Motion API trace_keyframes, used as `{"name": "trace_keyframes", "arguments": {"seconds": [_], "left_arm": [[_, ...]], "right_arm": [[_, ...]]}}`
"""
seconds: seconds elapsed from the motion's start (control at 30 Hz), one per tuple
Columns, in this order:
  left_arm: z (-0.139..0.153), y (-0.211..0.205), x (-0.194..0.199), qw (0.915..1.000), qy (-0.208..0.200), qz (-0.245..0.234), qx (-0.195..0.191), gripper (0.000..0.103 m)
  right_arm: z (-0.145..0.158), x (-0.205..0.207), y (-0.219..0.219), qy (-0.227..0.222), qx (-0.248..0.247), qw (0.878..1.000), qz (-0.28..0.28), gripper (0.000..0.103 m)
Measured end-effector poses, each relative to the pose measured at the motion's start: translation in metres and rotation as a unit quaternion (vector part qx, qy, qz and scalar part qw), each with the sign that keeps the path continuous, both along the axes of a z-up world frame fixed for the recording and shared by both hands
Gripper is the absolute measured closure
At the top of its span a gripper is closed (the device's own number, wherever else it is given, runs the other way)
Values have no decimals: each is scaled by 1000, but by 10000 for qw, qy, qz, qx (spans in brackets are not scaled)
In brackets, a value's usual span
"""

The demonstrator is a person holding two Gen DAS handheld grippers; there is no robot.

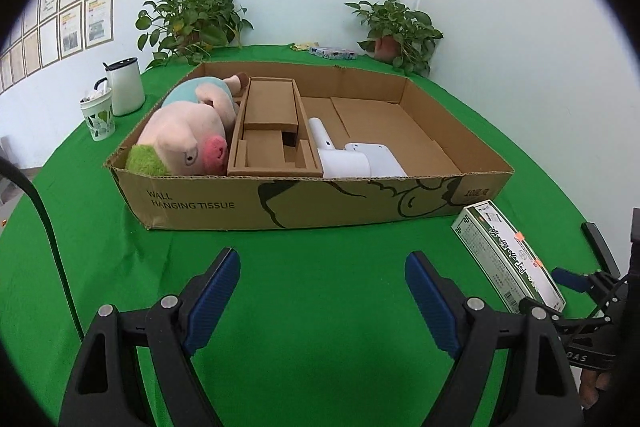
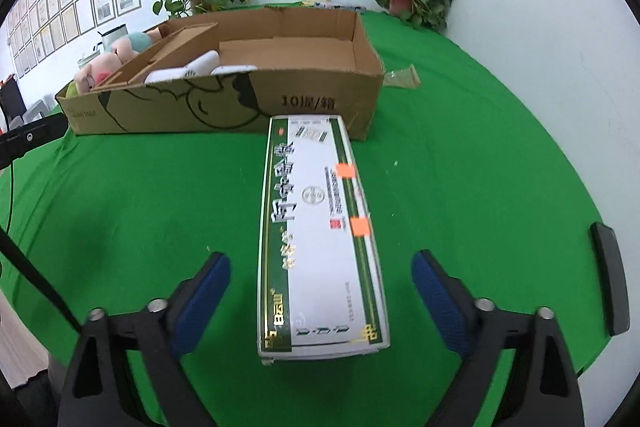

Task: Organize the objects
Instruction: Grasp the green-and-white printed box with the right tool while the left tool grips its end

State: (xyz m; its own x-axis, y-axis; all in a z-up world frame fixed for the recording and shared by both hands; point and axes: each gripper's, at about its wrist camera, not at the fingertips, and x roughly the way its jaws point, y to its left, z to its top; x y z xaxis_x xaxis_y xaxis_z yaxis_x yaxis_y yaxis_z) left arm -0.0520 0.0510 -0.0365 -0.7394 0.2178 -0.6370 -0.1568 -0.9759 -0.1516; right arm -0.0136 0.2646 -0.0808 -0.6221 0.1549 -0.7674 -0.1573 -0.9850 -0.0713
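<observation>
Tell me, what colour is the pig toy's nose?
Pink. The pig toy shows best in the left wrist view.

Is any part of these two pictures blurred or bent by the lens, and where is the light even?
Right wrist view: the print on the long white and green box is smeared by motion blur, while the right gripper stays sharp. Left wrist view: the picture is sharper; the letters on the cardboard tray read clearly. Both views: fisheye bends the green table edge, corners are black, lighting is soft with faint shadows.

Green tablecloth (image 2: 460, 147), brown carton (image 1: 328, 199), white-and-green box (image 2: 320, 227) — orange stickers
</observation>
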Motion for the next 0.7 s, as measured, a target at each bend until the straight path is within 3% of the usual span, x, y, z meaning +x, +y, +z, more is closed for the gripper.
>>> {"name": "trace_keyframes", "arguments": {"seconds": [0.03,0.13,0.23,0.3,0.37,0.53,0.7], "left_arm": [[-1,1,0,10000,-23,-37,23,18],[0,5,4,9998,-32,-169,60,18],[3,3,5,9993,-66,-279,241,18],[4,3,5,9982,-147,-402,426,18],[2,5,2,9960,-336,-571,592,18],[-13,16,-8,9838,-930,-992,1168,18],[-36,35,-16,9689,-1419,-1287,1570,19]], "right_arm": [[-4,-1,-2,-114,11,9999,42,43],[-9,-4,-20,-183,125,9994,257,42],[-10,0,-41,-169,-158,9972,707,42],[-9,4,-56,-96,-291,9944,1007,33],[-6,9,-70,19,-320,9920,1224,1],[-5,16,-78,122,-483,9891,1387,1],[-8,16,-88,-4,-306,9896,1404,1]]}}
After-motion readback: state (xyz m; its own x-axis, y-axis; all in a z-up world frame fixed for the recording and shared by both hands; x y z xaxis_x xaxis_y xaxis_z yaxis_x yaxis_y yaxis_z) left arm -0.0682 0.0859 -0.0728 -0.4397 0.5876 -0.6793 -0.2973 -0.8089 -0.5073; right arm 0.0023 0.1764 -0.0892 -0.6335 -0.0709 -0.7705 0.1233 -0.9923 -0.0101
